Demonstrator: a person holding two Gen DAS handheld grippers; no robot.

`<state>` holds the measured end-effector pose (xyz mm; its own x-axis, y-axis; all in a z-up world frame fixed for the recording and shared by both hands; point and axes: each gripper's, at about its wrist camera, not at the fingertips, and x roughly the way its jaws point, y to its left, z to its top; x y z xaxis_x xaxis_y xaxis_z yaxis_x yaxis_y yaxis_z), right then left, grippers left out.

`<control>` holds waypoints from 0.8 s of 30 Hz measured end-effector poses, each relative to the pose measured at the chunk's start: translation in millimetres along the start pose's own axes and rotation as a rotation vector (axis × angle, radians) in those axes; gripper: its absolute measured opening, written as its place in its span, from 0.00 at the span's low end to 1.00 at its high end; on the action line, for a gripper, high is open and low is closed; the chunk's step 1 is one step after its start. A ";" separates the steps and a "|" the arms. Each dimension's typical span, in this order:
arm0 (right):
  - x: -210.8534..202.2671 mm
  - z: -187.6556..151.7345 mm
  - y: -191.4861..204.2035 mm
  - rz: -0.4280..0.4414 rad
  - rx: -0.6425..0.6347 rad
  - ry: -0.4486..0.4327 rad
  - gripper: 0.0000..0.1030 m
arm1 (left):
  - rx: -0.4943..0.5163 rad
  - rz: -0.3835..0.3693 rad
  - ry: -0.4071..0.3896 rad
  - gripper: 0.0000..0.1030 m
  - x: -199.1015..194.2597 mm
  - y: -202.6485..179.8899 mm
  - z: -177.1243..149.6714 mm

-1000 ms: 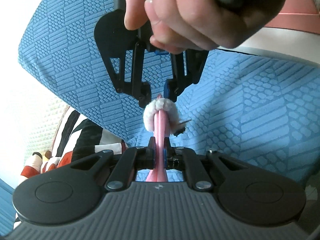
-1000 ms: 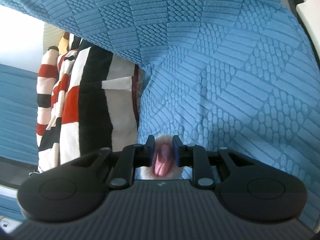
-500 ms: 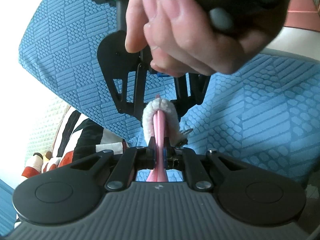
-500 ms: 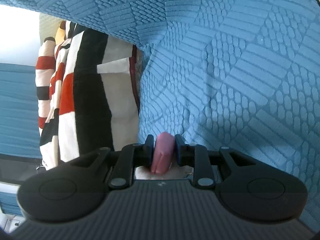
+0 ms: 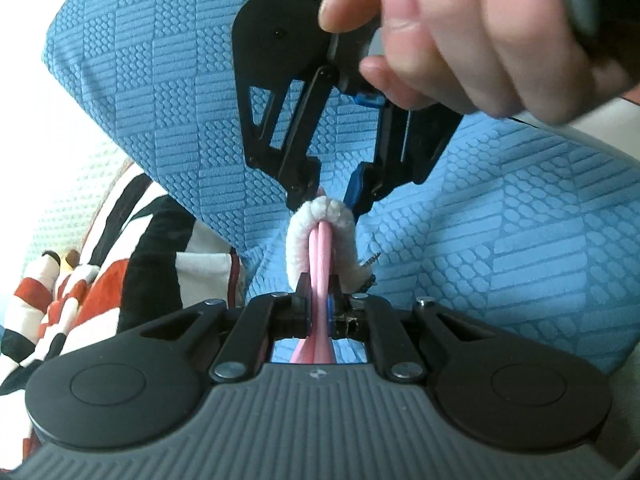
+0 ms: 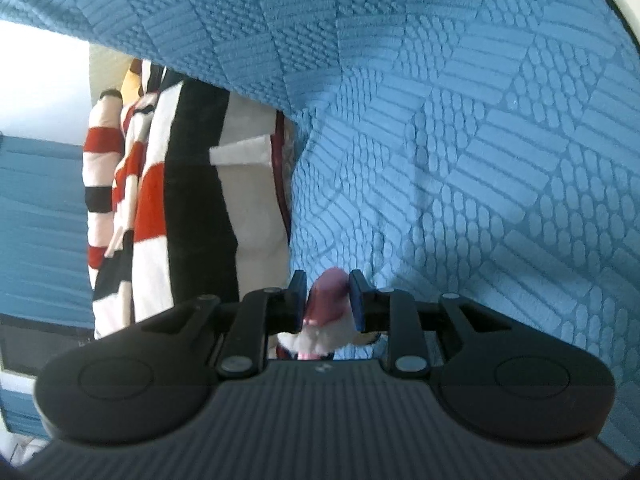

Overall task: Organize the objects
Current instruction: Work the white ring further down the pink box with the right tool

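The left gripper (image 5: 319,302) is clamped on a pink strap (image 5: 320,256) that runs up between its two fingers toward twelve o'clock in the left wrist view. Around the strap's far end curls a white fluffy loop (image 5: 322,216), and both belong to one small pink-and-white object held above the blue textured cover (image 5: 500,240). The right gripper (image 5: 334,196) comes down from twelve o'clock in that view, a hand (image 5: 460,36) wrapped around its body, and its fingertips meet the top of the fluffy loop. In the right wrist view the right gripper (image 6: 328,300) has its jaws set a little apart with the pink end of the object (image 6: 328,296) sitting between them and touching both pads, so it grips the object from the opposite end; white fluff shows just below. A red, white and black striped cloth (image 6: 160,208) lies at nine o'clock in the right wrist view, tucked partly under the edge of the blue cover (image 6: 460,140). Something small and dark sticks out beside the fluffy loop at four o'clock in the left wrist view; I cannot tell what it is.
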<state>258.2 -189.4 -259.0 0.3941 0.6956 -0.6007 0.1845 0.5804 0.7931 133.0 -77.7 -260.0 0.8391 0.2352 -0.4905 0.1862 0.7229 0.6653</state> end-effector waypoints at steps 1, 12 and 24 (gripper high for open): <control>1.6 -1.5 0.1 -0.001 -0.002 0.006 0.24 | -0.003 -0.002 0.005 0.08 0.6 0.4 -0.2; 14.1 -13.3 5.9 0.015 -0.023 0.056 0.24 | -0.041 -0.012 0.044 0.08 8.6 6.6 -2.4; 2.0 -7.6 -1.1 -0.075 -0.013 -0.046 0.14 | -0.147 -0.095 0.104 0.23 17.3 15.4 -3.3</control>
<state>252.0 -185.4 -261.8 0.4207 0.6299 -0.6529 0.2031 0.6361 0.7444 148.7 -60.4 -260.1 0.7625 0.2215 -0.6079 0.1796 0.8302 0.5278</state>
